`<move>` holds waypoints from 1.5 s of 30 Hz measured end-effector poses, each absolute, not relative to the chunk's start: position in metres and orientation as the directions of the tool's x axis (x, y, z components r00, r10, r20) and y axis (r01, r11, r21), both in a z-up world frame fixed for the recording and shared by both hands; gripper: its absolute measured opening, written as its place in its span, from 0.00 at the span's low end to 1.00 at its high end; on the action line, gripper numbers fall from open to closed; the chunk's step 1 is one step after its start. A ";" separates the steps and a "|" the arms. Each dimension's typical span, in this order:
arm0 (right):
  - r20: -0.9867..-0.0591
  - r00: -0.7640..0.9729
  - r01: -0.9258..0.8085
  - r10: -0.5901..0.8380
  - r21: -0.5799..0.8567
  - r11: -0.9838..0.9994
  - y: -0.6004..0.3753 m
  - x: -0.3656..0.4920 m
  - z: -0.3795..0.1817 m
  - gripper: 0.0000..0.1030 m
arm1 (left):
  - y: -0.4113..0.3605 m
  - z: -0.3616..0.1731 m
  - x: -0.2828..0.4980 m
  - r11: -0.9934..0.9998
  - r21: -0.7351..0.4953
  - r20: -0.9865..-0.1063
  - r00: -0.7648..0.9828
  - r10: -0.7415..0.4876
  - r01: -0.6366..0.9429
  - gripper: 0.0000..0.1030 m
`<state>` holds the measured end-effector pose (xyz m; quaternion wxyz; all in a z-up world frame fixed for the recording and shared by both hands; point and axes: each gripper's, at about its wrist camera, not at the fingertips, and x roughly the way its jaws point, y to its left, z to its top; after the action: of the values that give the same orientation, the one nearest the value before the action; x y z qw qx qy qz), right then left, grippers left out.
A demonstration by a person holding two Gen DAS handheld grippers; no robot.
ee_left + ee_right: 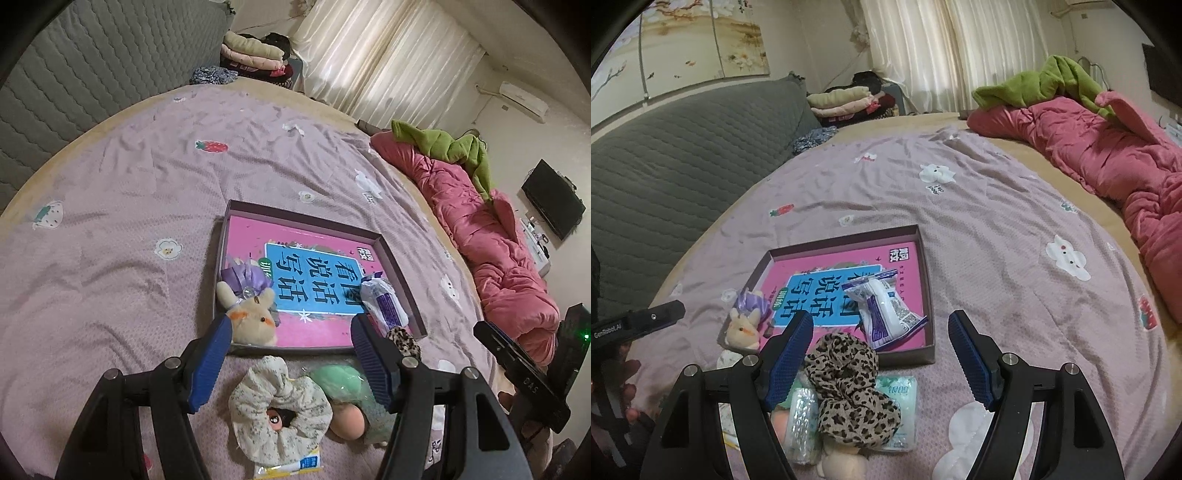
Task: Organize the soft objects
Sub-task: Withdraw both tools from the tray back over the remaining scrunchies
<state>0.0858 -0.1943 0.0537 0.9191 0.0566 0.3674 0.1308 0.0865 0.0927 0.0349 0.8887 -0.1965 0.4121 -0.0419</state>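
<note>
Left gripper [291, 347]: jaws spread wide, gripping nothing.
Cream floral fabric scrunchie [279, 406]: on the bedsheet, below and between those blue fingers, untouched.
Right gripper [881, 339]: likewise released, empty.
Leopard-print fabric scrunchie [849, 387]: beside its left finger.

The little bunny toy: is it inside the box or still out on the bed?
Inside. The bunny toy sits in the near left corner of the shallow box, leaning against its rim, beside the purple bow.

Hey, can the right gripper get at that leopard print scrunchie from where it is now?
Probably yes. The right gripper is open and empty, and the leopard print scrunchie lies uncovered on top of the pile, toward its left finger.
</note>
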 end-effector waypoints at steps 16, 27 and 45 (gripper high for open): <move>-0.660 0.690 -0.235 0.298 0.184 0.954 -0.195 0.060 0.060 0.75 | 0.098 0.047 0.061 0.927 -0.369 -0.709 0.667 -0.231 -0.072 0.65; -0.692 0.655 -0.255 0.303 0.175 0.951 -0.195 0.042 0.045 0.75 | 0.097 0.033 0.048 0.933 -0.354 -0.736 0.637 -0.231 -0.070 0.65; -0.730 0.600 -0.282 0.327 0.190 0.941 -0.186 0.037 0.026 0.75 | 0.069 -0.002 0.034 0.939 -0.344 -0.793 0.538 -0.285 -0.010 0.65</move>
<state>0.0375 -0.1855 0.0256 0.8941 0.0275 0.4134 0.1702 0.0339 0.0686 -0.0024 0.8630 -0.1555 0.4740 -0.0797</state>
